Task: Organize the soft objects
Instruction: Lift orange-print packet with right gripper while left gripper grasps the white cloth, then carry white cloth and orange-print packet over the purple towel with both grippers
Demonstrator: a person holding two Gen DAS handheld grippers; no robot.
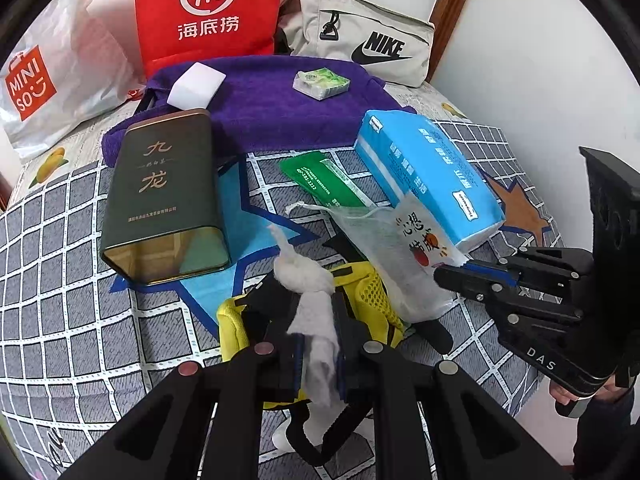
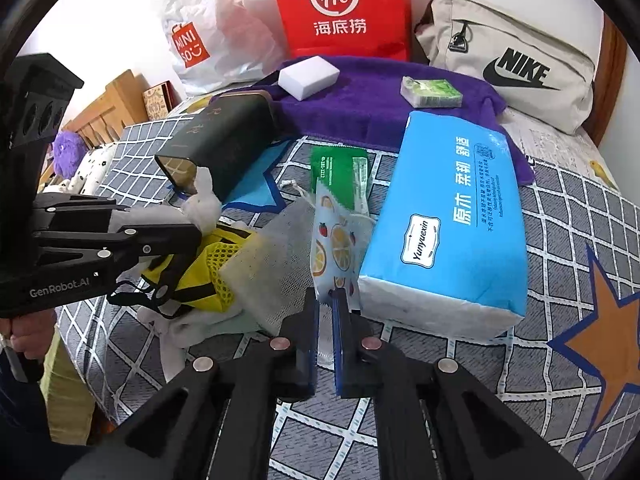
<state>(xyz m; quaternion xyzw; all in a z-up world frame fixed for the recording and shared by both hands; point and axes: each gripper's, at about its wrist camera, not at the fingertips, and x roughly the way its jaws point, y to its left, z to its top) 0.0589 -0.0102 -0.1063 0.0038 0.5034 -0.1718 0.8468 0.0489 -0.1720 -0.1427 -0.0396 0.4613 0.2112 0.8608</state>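
Note:
My left gripper (image 1: 316, 320) is shut on a knotted white cloth (image 1: 306, 276), held above a yellow mesh bag (image 1: 376, 300); it also shows in the right wrist view (image 2: 192, 216). My right gripper (image 2: 326, 308) is shut on the edge of a fruit-print packet (image 2: 334, 240), which leans against a blue tissue pack (image 2: 452, 216). In the left wrist view the right gripper (image 1: 444, 274) pinches the same packet (image 1: 424, 240). A white mesh pouch (image 2: 272, 272) lies between the bag and the packet.
A dark green tin (image 1: 164, 192) lies open-ended on the checked bedspread (image 1: 60, 280). A purple towel (image 1: 272, 108) carries a white sponge block (image 1: 196, 84) and a small green tissue packet (image 1: 322, 84). A green sachet (image 1: 324, 180) lies by the tissues. Bags stand at the wall.

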